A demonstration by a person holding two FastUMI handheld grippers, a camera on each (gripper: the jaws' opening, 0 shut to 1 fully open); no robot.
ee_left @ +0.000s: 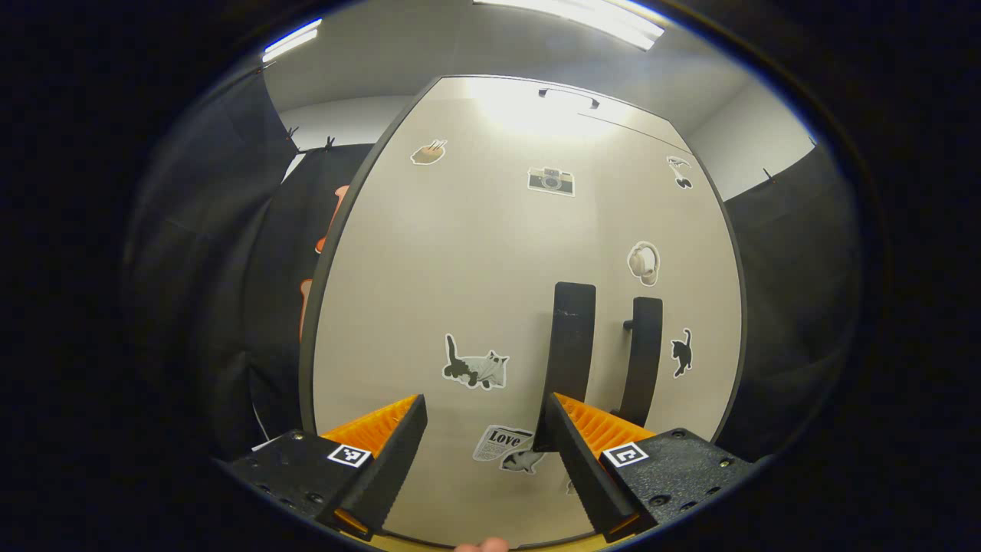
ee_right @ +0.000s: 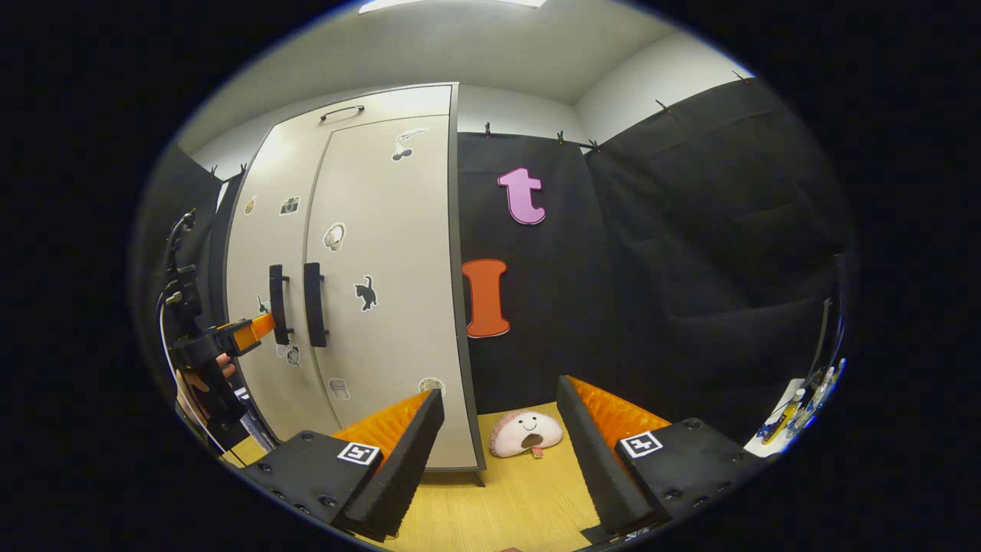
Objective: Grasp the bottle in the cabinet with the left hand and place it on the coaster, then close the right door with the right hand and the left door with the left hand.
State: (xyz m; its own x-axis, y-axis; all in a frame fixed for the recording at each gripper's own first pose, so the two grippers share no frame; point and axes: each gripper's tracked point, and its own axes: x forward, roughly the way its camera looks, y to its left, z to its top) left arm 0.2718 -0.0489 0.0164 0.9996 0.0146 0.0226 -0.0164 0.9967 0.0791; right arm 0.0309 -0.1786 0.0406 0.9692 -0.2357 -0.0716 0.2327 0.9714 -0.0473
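Cabinet point(ee_right: 360, 268) doors both stood closed, so the bottle presumably sat hidden inside. Left claw point(ee_left: 484, 460), released, faced the left door's handle point(ee_left: 571, 349), seemingly to pull it. Right claw point(ee_right: 497, 452) hung released over the table point(ee_right: 498, 506). One sticker point(ee_left: 502, 443) read "Love".

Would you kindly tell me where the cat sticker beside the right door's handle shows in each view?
Left gripper view: cat sticker at right of centre, just right of both handles.
Right gripper view: cat sticker at left of centre, right of the handles.
Shared landmark: the headphones sticker above.
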